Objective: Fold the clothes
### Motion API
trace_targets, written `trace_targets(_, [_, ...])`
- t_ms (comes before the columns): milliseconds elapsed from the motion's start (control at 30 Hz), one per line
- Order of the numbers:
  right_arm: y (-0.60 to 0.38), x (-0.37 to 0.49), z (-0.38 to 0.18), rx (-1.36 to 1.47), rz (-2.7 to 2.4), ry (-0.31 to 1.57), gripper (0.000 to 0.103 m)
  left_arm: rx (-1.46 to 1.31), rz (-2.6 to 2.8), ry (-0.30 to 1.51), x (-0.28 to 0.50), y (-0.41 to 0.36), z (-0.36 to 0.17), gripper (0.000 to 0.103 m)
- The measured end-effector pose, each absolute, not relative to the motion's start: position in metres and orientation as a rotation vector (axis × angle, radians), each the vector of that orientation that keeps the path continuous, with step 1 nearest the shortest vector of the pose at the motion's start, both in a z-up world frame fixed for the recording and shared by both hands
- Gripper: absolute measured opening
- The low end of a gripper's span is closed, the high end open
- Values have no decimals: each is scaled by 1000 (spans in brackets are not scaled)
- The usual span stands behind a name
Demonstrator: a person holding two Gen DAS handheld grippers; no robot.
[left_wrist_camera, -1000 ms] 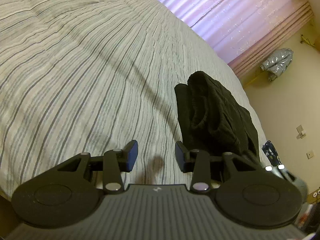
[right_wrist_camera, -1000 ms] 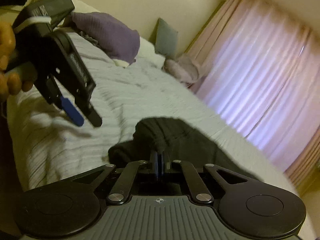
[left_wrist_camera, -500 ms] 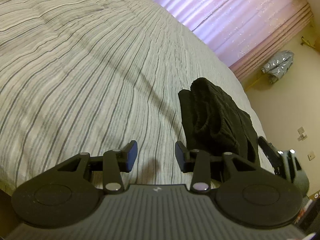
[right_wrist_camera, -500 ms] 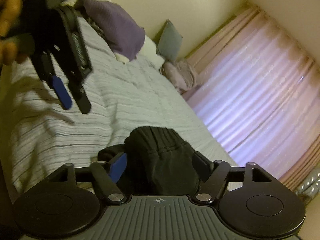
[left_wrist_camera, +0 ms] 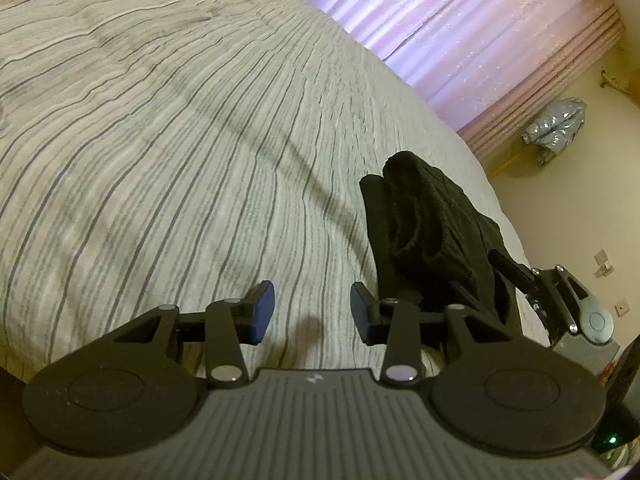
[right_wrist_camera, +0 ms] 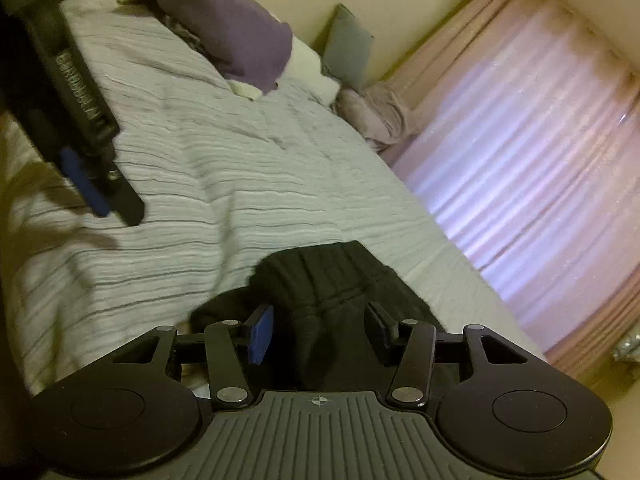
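A black knitted garment (left_wrist_camera: 428,232) lies bunched on the striped bedspread (left_wrist_camera: 168,128) near the bed's right edge. My left gripper (left_wrist_camera: 312,312) hovers open over bare bedspread, just left of the garment, with nothing between its fingers. In the right wrist view the same garment (right_wrist_camera: 320,288) lies straight ahead, and my right gripper (right_wrist_camera: 320,330) stands open with its fingers either side of the garment's near fold, gripping nothing. The left gripper (right_wrist_camera: 108,196) also shows there at upper left, and the right gripper (left_wrist_camera: 560,296) shows at the right edge of the left wrist view.
Purple, white and grey pillows (right_wrist_camera: 236,40) and a pale crumpled cloth (right_wrist_camera: 380,116) lie at the head of the bed. Pink curtains (left_wrist_camera: 460,28) hang along the far side. A silver padded jacket (left_wrist_camera: 556,124) hangs on the wall beyond the bed's corner.
My right gripper went from shut to open and now sits around the garment's near fold. The left gripper has stayed open and shifted slightly over the bedspread.
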State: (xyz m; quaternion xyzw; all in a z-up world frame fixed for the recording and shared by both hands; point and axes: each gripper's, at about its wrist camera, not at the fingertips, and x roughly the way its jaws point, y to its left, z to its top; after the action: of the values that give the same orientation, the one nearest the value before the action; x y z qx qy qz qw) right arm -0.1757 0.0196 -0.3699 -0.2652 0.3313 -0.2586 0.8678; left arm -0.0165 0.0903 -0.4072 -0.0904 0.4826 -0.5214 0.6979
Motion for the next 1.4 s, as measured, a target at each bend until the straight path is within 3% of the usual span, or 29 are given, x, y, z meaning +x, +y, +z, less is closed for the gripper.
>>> trace_targets(367, [24,-170,-393,-598,-540,764,50,-206,-1173,1074,-18,93,-405,36])
trace_targets(667, [17,-177,-377,-523,-538,749,50,-207,-1171,1080,-18,91,-406,36])
trace_targets(900, [26,-171,-401,-673,-566,782,49,-206,-1177,1077,-20,92,-403,36])
trace_targets(967, [24,-169,-402,-683,-576,792,29,-207,-1171,1077,-19,93,-403,36])
trace_targets(1033, [16,-171,-393,-629,-588,771,21,-208,-1169,1076,-18,94,-403,36])
trace_targets(1233, [25,-192,-357,-560,-545,611,16,-211,-1174,1073,-19,93,-404,36])
trace_targets(1400, [38,-201,-386,-611,-483,658,16,-212,-1179,1080,-21,92,-404,36])
